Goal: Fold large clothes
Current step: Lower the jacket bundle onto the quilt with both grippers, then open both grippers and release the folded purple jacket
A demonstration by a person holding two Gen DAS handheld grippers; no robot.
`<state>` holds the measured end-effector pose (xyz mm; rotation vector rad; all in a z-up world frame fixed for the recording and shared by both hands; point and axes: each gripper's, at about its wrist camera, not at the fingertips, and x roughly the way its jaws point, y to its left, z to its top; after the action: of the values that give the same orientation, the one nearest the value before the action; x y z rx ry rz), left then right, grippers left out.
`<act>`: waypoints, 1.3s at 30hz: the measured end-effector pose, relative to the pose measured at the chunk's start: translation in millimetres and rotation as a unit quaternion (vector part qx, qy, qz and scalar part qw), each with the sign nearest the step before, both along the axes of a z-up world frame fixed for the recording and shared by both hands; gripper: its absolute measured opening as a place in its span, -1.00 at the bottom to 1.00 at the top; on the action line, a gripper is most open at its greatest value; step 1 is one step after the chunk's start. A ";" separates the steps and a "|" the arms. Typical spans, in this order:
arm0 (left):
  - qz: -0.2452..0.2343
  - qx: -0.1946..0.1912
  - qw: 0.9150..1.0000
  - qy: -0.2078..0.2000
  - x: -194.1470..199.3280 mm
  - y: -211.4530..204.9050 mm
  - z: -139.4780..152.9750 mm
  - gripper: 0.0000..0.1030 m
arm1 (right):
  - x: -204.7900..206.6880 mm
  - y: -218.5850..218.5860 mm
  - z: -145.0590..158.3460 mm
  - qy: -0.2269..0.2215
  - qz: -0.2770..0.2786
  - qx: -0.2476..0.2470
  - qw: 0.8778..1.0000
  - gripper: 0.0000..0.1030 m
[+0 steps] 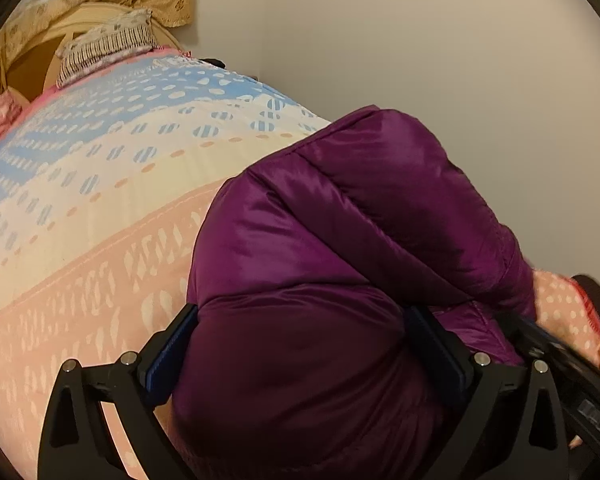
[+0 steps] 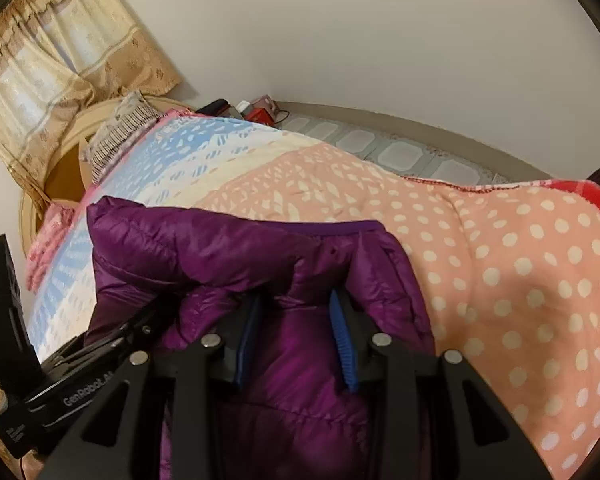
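The purple puffer jacket (image 1: 340, 260) lies bunched on the bed, directly ahead of both claws and filling the space between their fingers. Its long axis cannot be told, since the padding is folded over on itself; in the right wrist view a trimmed edge runs crosswise beyond the claw.

The left claw (image 1: 300, 320) stands fairly wide, a thick roll of the jacket packed between its blue pads and touching both. The right claw (image 2: 296, 308) is narrower and grips a fold of the same jacket (image 2: 260, 248) between its pads (the fabric puckers at the fingertips). The left claw shows at the lower left of the right wrist view, close beside the right one.

Under and beyond the claws spreads the bedspread (image 2: 500, 260), peach with pale dots, then cream and blue bands. Farther off sit a striped pillow (image 1: 104, 46), the headboard and tan curtains (image 2: 60, 72).
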<state>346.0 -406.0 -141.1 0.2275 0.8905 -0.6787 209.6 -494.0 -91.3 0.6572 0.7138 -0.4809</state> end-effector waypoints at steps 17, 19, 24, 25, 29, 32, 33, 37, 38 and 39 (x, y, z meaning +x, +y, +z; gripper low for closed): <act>-0.013 -0.006 1.000 0.016 -11.7 18.7 14.3 0.96 | -31.7 36.6 2.7 0.019 -0.016 -0.068 0.997 -0.25; -0.013 -0.015 1.000 0.023 -17.9 32.4 20.9 0.96 | -30.8 36.7 3.4 0.022 -0.017 -0.071 0.997 -0.25; 0.009 -0.029 1.000 0.002 -53.6 78.9 43.5 0.96 | -29.6 41.5 6.5 0.028 -0.022 -0.084 0.996 -0.22; 0.010 -0.023 1.000 -0.013 -62.8 86.1 48.5 0.96 | -30.4 41.7 6.8 0.027 -0.024 -0.084 0.996 -0.20; 0.005 -0.019 0.998 -0.058 -98.1 116.3 63.8 0.96 | -49.1 53.7 23.9 0.033 -0.027 -0.092 0.995 -0.10; -0.011 -0.025 0.998 -0.062 -119.9 130.7 67.8 0.96 | -87.0 77.2 46.5 -0.005 -0.036 -0.086 0.996 0.31; -0.020 -0.024 0.998 -0.054 -125.4 134.5 67.7 0.96 | -97.6 84.8 51.9 -0.009 -0.037 -0.086 0.996 0.40; -0.045 -0.013 0.998 -0.046 -159.4 146.2 68.8 0.96 | -143.1 121.6 71.0 0.001 -0.030 -0.119 0.992 0.40; -0.044 -0.012 0.998 -0.053 -166.8 149.4 69.8 0.96 | -151.4 128.7 73.9 0.007 -0.029 -0.131 0.991 0.40; -0.045 -0.010 0.997 -0.058 -175.0 153.2 71.1 0.96 | -161.1 135.6 76.1 0.012 -0.029 -0.142 0.989 0.40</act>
<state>171.1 -252.8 -70.1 0.2878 0.7663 -0.7503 48.5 -358.4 -15.2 0.4068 0.6360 -0.6320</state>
